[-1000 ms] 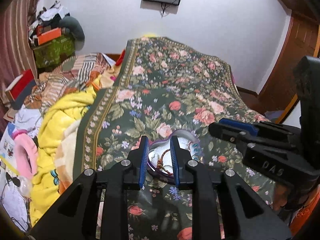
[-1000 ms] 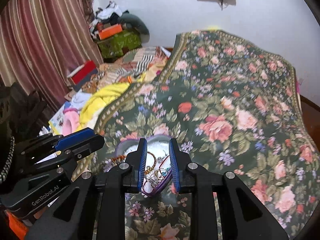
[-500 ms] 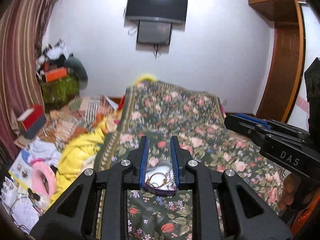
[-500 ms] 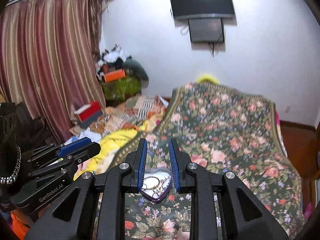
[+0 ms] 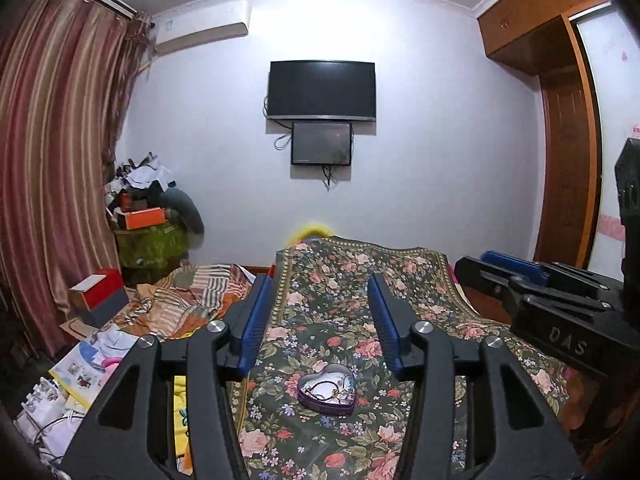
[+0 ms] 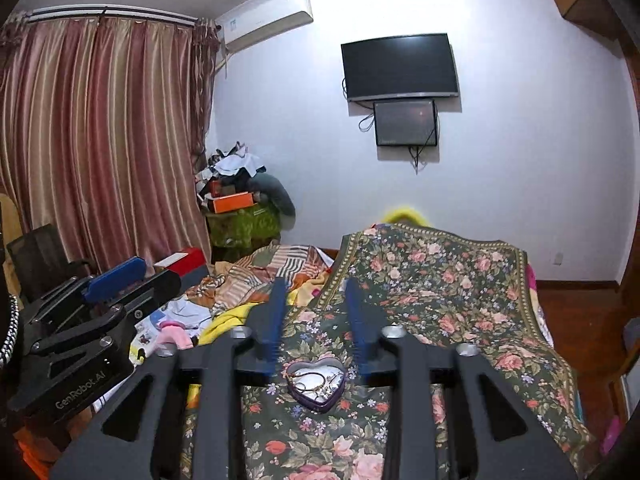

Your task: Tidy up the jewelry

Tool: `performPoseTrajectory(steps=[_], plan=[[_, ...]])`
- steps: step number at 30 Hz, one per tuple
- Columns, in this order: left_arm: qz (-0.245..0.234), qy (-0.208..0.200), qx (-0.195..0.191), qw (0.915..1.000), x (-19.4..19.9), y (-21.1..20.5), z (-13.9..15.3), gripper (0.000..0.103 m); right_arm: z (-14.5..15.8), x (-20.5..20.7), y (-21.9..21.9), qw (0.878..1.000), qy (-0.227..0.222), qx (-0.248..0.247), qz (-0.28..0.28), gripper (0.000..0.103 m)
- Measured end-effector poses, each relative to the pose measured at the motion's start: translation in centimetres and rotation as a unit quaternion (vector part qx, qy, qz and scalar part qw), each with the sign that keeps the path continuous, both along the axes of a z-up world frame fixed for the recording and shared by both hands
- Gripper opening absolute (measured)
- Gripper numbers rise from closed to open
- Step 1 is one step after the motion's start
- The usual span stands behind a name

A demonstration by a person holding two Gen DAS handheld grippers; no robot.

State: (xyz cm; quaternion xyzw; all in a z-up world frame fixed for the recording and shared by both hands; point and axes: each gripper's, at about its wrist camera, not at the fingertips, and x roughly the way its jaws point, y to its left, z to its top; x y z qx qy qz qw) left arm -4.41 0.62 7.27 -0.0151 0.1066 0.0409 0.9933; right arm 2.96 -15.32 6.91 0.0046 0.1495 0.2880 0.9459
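Note:
A purple heart-shaped tin (image 5: 327, 389) lies open on the floral bedspread (image 5: 360, 280), with bracelets and chains tangled inside. In the left wrist view my left gripper (image 5: 318, 280) hovers above and behind the tin, open wide, nothing between its blue pads (image 5: 256, 320). My right gripper (image 5: 476, 269) shows side-on at the right. In the right wrist view the tin (image 6: 316, 384) sits low between the fingers of my right gripper (image 6: 315, 284), which is open, empty and slightly blurred. My left gripper (image 6: 154, 275) reaches in from the left.
A yellow blanket (image 6: 224, 322) and striped cloth (image 5: 192, 292) are heaped left of the bedspread. Papers and a red box (image 5: 100, 288) clutter the floor at the left. Curtains (image 6: 100, 140) hang left, a TV (image 5: 322, 90) on the far wall, a wooden wardrobe (image 5: 560, 160) right.
Both grippers have drawn back and tilted up from close over the tin, so it now looks small and low. The jaws of both have spread wider, the left most.

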Motion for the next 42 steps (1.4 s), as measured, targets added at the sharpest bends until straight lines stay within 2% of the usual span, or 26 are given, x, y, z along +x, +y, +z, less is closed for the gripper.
performPoseTrajectory(steps=[3, 6, 7, 10, 12, 14, 18, 30, 33, 42], plan=[[0.004, -0.002, 0.000, 1.0000, -0.6, 0.1, 0.1, 0.058, 0.0, -0.9, -0.3, 1.000, -0.014, 0.005, -0.015, 0.057], [0.013, -0.004, 0.003, 0.9999, -1.1, 0.0, 0.1, 0.068, 0.1, -1.5, -0.5, 0.999, -0.021, 0.004, -0.024, 0.062], [0.013, -0.006, 0.001, 0.9999, -1.3, 0.1, 0.1, 0.068, 0.1, -1.6, -0.6, 0.999, -0.022, 0.003, -0.028, 0.064], [0.015, -0.006, 0.000, 0.9999, -1.7, 0.0, 0.0, 0.070, 0.3, -2.1, -0.9, 0.999, -0.028, 0.003, -0.039, 0.076], [0.018, -0.006, 0.003, 0.9998, -2.1, -0.1, -0.1, 0.074, 0.3, -2.3, -1.0, 0.999, -0.031, 0.005, -0.043, 0.082], [0.019, -0.007, 0.004, 0.9998, -2.1, 0.0, -0.1, 0.084, 0.4, -2.6, -1.1, 0.998, -0.031, 0.005, -0.045, 0.083], [0.019, -0.010, 0.003, 0.9998, -2.4, 0.0, -0.1, 0.091, 0.4, -2.8, -1.3, 0.998, -0.031, 0.006, -0.047, 0.084], [0.028, -0.009, -0.002, 0.9996, -2.7, -0.1, -0.5, 0.100, 0.2, -3.3, -1.5, 0.998, -0.032, 0.001, -0.054, 0.086], [0.030, -0.008, -0.003, 0.9995, -2.6, 0.0, -0.5, 0.101, 0.2, -3.4, -1.5, 0.998, -0.035, -0.001, -0.057, 0.090], [0.035, -0.002, -0.009, 0.9993, -2.2, 0.4, -0.6, 0.102, 0.3, -3.3, -1.6, 0.998, -0.034, -0.003, -0.059, 0.091]])
